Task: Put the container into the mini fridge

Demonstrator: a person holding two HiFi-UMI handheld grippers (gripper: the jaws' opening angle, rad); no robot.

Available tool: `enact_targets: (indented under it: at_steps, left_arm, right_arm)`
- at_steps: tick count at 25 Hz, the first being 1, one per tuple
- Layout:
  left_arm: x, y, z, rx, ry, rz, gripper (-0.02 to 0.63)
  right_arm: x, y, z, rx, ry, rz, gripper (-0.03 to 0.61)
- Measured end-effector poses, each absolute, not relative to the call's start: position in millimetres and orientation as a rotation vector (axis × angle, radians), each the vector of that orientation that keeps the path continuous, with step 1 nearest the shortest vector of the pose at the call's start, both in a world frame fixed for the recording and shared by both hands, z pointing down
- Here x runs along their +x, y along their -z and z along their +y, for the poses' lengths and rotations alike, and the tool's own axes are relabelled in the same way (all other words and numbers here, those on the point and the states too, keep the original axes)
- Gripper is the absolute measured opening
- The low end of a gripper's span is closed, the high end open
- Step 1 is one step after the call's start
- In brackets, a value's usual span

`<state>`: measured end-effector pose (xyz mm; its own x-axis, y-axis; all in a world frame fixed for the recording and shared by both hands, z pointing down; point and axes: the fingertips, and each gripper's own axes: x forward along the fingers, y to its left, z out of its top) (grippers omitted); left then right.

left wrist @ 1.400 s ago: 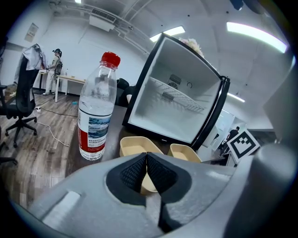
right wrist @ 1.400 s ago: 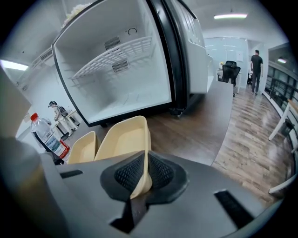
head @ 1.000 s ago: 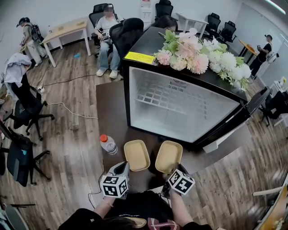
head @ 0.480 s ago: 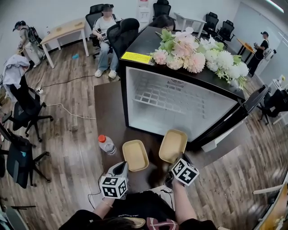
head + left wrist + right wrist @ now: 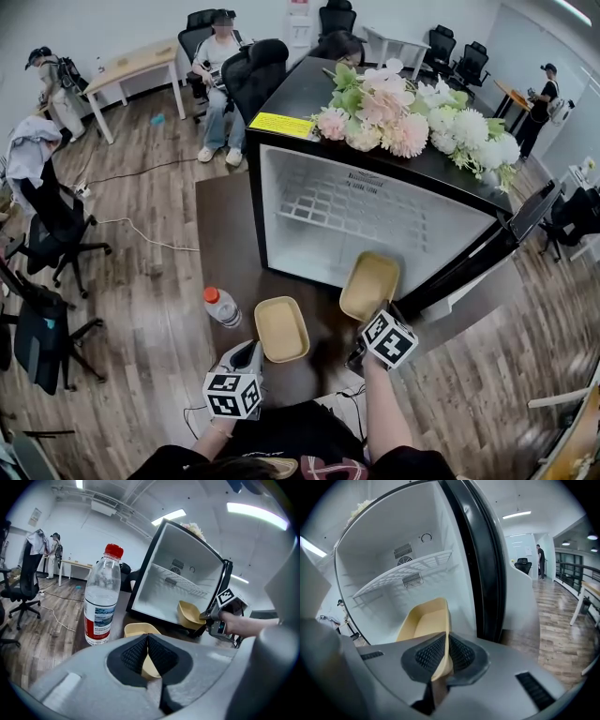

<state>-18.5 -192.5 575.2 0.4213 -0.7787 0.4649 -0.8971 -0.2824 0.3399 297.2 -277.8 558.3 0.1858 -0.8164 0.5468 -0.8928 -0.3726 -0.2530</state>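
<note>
Pinching the near rim of a tan container (image 5: pixel 370 286), the right gripper (image 5: pixel 364 330) had its fingers pressed tight on that thin wall. The tray hung at the mouth of the mini fridge (image 5: pixel 375 220); whether its far end had crossed the lip I could not tell. From the fingers its long axis ran out toward twelve o'clock, at the space beneath the wire shelf (image 5: pixel 349 202), so I judged a straight push forward would seat it. The door (image 5: pixel 536 208) stood open at two o'clock, the likeliest thing to clip. At nine o'clock the left gripper (image 5: pixel 251 356) had its fingers closed on the rim of a second container (image 5: pixel 281 328) on the counter (image 5: pixel 220 234), a water bottle (image 5: pixel 223 305) just beyond. Up on the fridge's top lay flowers (image 5: pixel 412 117), out of the way.
</note>
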Motion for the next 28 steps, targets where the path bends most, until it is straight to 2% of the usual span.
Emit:
enact_targets:
  at_steps: [28]
  left_arm:
    - [-61.2, -576.8, -184.2, 1.988, -0.268, -1.575, 0.008]
  right_arm:
    - [324.0, -580.3, -346.6, 2.412, -1.089, -1.481, 0.026]
